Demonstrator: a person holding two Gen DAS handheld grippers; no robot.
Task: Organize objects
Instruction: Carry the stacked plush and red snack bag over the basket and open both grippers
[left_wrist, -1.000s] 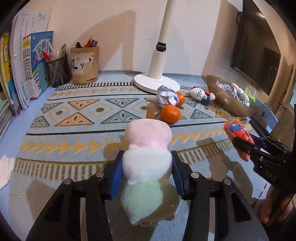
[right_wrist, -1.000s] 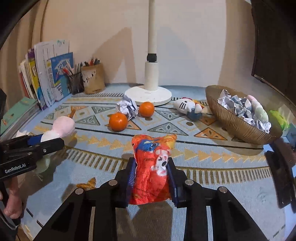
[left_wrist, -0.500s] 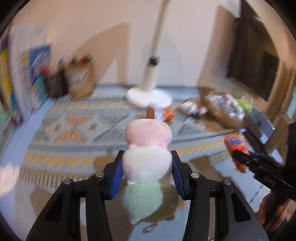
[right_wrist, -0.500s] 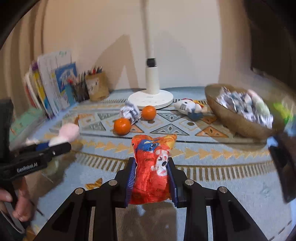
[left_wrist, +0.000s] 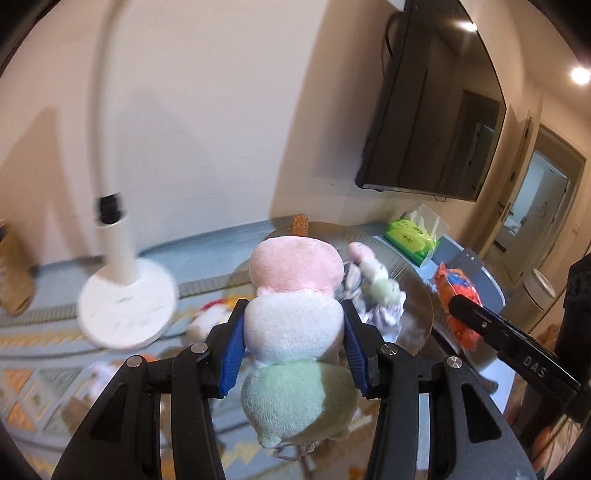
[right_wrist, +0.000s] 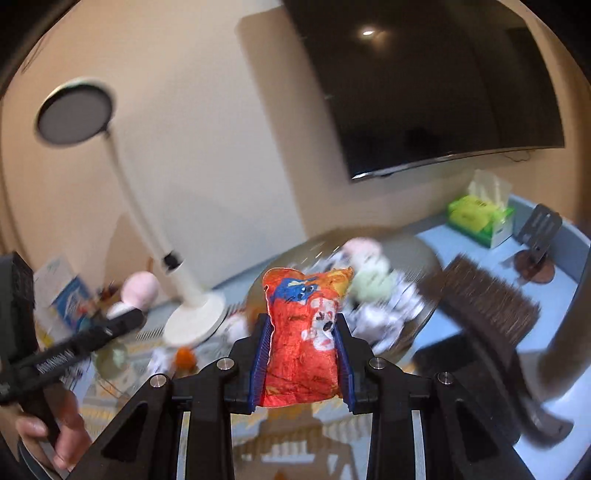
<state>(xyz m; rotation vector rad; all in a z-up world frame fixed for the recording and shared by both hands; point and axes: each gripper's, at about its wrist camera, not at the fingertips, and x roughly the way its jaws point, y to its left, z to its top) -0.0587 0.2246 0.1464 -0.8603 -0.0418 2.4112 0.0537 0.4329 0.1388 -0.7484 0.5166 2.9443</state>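
Note:
My left gripper (left_wrist: 293, 343) is shut on a plush dango skewer (left_wrist: 295, 295) with pink, white and green balls, held in the air. My right gripper (right_wrist: 301, 354) is shut on a red-orange snack packet (right_wrist: 304, 332), also held in the air. Both point toward the woven basket (right_wrist: 424, 251), which holds crumpled paper and another plush skewer (left_wrist: 373, 273). The right gripper and its packet (left_wrist: 458, 299) show at the right of the left wrist view. The left gripper with the plush (right_wrist: 138, 291) shows at the left of the right wrist view.
A white lamp base (left_wrist: 127, 306) stands left of the basket on the patterned mat (left_wrist: 33, 369). An orange (right_wrist: 184, 356), a plush toy (left_wrist: 207, 321) and crumpled paper lie near it. A green tissue box (right_wrist: 480, 218), a brush (right_wrist: 484, 299) and a phone stand (right_wrist: 535, 247) are at the right.
Both grippers have risen and swung right toward the basket, still holding the plush skewer and the snack packet. The books and pen holders have left the left wrist view.

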